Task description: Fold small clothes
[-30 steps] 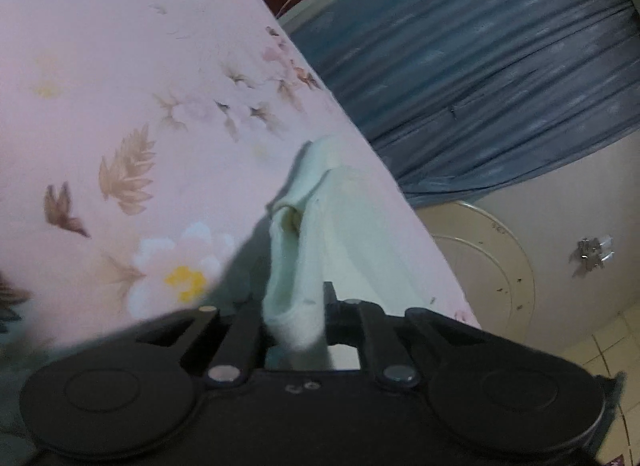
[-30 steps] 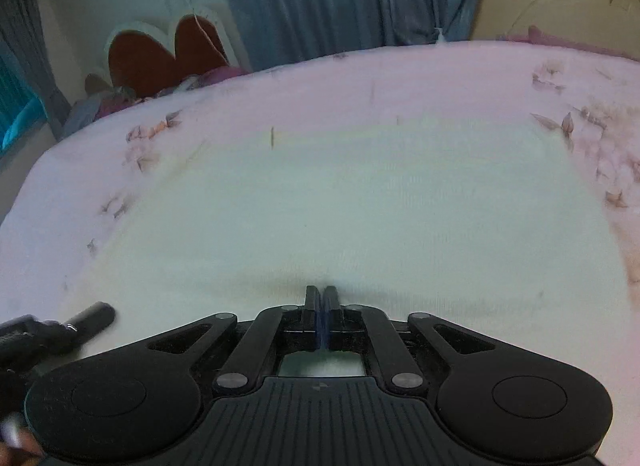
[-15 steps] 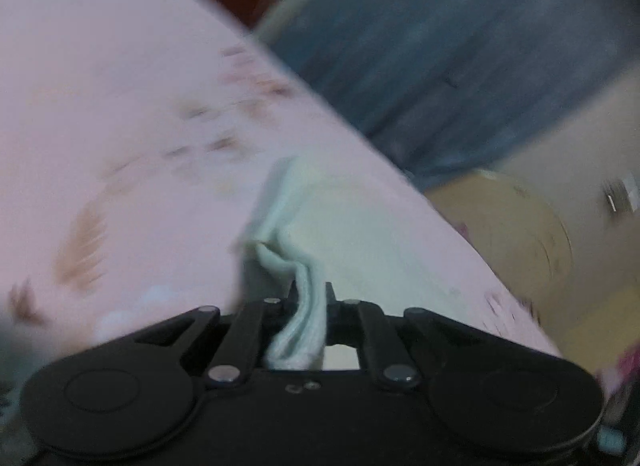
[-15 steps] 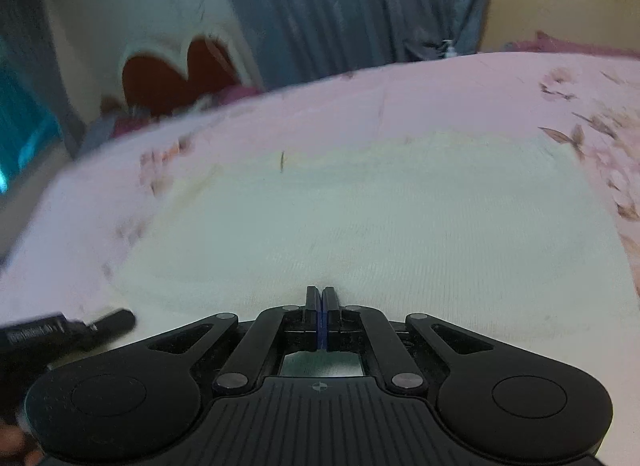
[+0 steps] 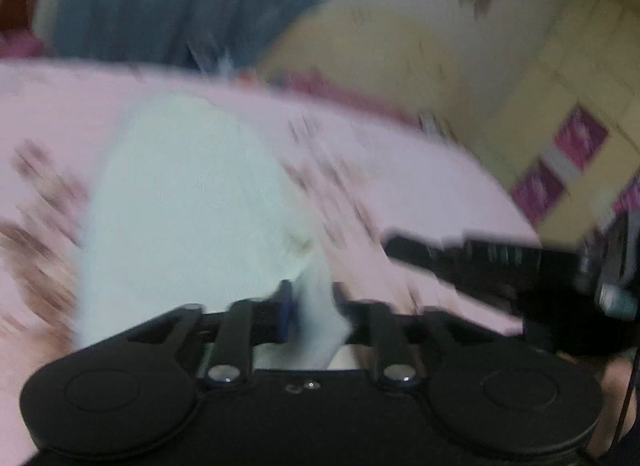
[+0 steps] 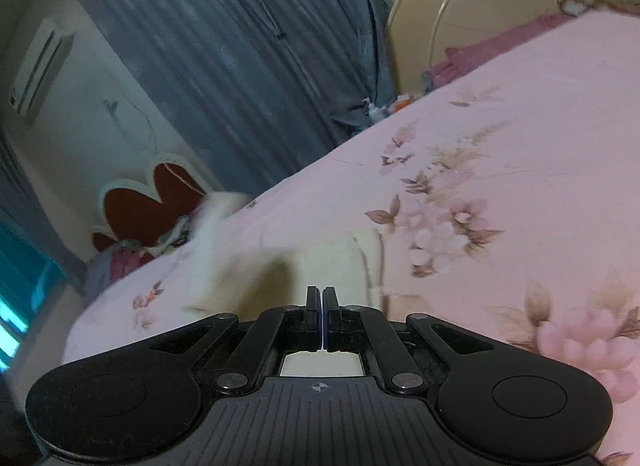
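Observation:
A small white cloth (image 5: 180, 201) lies on the pink flowered bedsheet (image 5: 420, 185), blurred by motion. One end of it rises into my left gripper (image 5: 314, 298), whose jaws are opening while the fabric still fills the gap between the pads. In the right wrist view the cloth (image 6: 340, 262) lies folded just beyond my right gripper (image 6: 322, 294), with its left part smeared by motion. That gripper is shut with nothing seen between its fingers. It also enters the left wrist view as a dark bar, the right gripper (image 5: 392, 244), low over the sheet to the right of the cloth.
The bedsheet (image 6: 500, 145) fills most of both views. A blue-grey curtain (image 6: 240, 45), a heart-shaped red headboard (image 6: 140, 201) and a round cream board (image 6: 480, 5) stand behind the bed. Tiled floor (image 5: 560, 65) lies past the bed's right edge.
Both grippers swung and rolled fast across the bed. The left carried the cloth's end over, so the cloth now lies narrower. The right lifted off the spread cloth and moved right.

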### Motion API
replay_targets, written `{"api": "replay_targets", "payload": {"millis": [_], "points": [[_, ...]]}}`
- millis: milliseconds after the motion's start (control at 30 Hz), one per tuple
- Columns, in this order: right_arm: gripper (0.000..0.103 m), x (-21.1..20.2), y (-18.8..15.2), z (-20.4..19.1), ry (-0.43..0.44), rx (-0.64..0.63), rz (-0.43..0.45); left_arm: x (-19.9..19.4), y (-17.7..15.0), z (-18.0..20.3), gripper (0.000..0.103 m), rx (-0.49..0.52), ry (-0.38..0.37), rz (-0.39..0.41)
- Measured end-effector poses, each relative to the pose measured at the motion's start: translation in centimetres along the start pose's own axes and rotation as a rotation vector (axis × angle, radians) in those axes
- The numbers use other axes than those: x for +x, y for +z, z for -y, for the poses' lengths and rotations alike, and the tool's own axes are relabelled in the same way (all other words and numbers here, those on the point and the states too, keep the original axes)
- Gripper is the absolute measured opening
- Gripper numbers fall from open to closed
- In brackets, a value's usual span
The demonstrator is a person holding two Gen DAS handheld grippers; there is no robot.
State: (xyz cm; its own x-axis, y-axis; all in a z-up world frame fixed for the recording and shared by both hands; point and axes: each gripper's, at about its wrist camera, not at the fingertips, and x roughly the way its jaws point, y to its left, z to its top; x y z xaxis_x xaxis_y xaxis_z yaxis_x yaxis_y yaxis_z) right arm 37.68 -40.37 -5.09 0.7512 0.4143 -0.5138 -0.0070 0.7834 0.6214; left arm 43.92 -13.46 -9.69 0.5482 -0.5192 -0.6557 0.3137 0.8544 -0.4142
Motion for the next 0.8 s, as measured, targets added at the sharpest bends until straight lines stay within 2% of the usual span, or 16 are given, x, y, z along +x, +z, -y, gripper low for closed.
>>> {"api": "replay_targets", "payload": {"millis": [67, 133, 200, 267, 300, 400, 533, 667, 800], "points": [[0.001, -0.4, 0.4, 1.2, -0.016, 0.009, -0.027, -0.4, -0.2, 0.2, 0.030, -0.020, -0.027, -0.005], [0.001, -0.8, 0.5, 1.8, 0.026, 0.015, -0.048, -2.2, 0.7, -1.5, 0.028, -0.050, -0.008, 0.048], [0.001, -0.6, 0.6, 2.0, 0.071, 0.031, -0.064, -4.3, 1.5, -4.2, 0.027, -0.071, 0.070, 0.116], [0.001, 0.2, 0.1, 1.1, 0.089, 0.011, -0.100, -5.2, 2.3, -7.4, 0.027, -0.107, 0.159, 0.141], [0.002, 0.8, -0.1, 0.5, 0.086, -0.004, -0.122, -5.3, 2.4, -8.9, 0.027, -0.130, 0.175, 0.142], [0.062, 2.1, -1.2, -0.9, 0.099, -0.034, -0.125, -3.8, 2.8, -11.6, 0.027, -0.157, 0.152, 0.084], [0.062, 4.2, -1.5, -1.4, 0.115, -0.043, -0.172, -2.0, 2.1, -13.4, 0.030, -0.172, 0.156, 0.036], [0.062, 6.7, -1.8, -1.1, 0.091, -0.027, -0.244, -1.4, 1.7, -13.7, 0.033, -0.195, 0.151, 0.034], [0.062, 8.1, -2.0, -1.7, 0.095, -0.053, -0.268, -1.6, 2.3, -13.2, 0.033, -0.135, 0.173, 0.045]]}}
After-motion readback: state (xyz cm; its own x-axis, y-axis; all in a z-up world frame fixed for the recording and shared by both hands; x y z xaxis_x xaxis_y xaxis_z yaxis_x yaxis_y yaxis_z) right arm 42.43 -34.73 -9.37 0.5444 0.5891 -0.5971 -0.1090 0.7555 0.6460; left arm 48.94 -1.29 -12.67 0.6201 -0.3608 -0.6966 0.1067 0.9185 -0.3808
